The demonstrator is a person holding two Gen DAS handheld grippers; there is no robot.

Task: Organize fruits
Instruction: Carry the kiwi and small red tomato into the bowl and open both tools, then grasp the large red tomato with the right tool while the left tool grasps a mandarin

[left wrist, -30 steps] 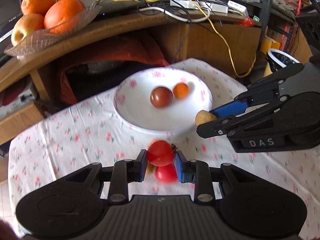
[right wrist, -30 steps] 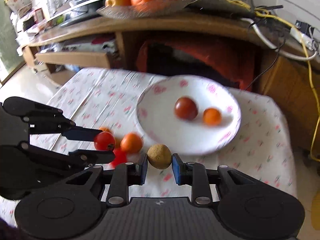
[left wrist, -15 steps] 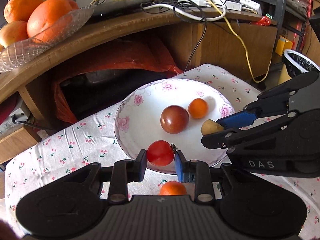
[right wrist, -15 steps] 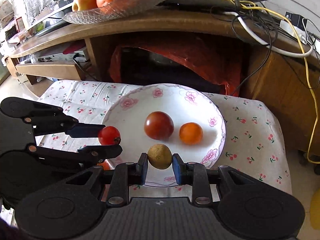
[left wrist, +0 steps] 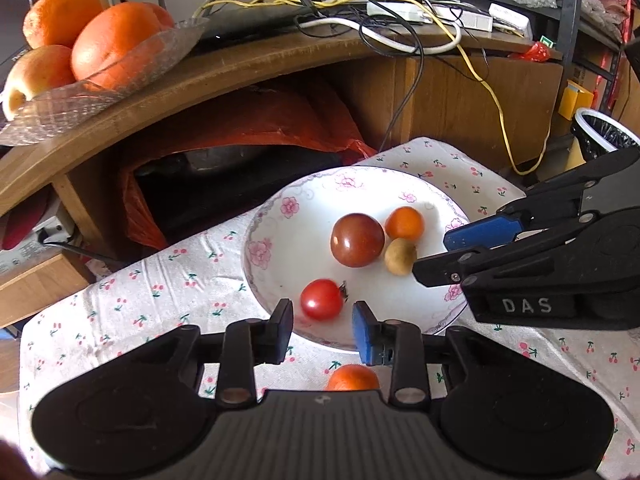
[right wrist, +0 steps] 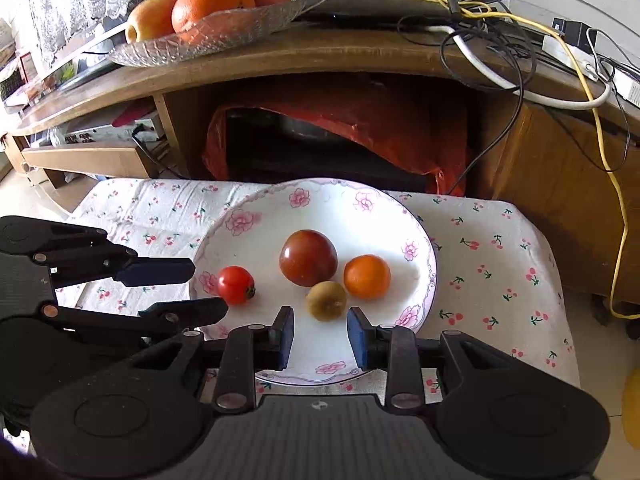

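Observation:
A white floral plate [left wrist: 280, 256] [right wrist: 256, 240] sits on the cherry-print tablecloth. In it lie a dark red tomato [left wrist: 357, 240] [right wrist: 308, 257], a small orange [left wrist: 405, 223] [right wrist: 367, 277], a brown kiwi-like fruit [left wrist: 400, 256] [right wrist: 326, 300] and a small red tomato [left wrist: 322, 299] [right wrist: 236, 285]. My left gripper [left wrist: 322, 326] [right wrist: 176, 288] is open, its jaws just behind the red tomato. My right gripper [right wrist: 320, 338] [left wrist: 434, 254] is open, just behind the brown fruit. Another orange fruit [left wrist: 353, 377] lies on the cloth under my left gripper.
A wooden shelf [left wrist: 240, 68] behind the table carries a glass dish of oranges and an apple [left wrist: 96, 60] [right wrist: 208, 24] and tangled cables [right wrist: 500, 40]. A red bag [left wrist: 240, 128] fills the space below. A bin [left wrist: 600, 140] stands at the right.
Both grippers have opened. The red tomato and the brown fruit have left their jaws and now rest in the plate.

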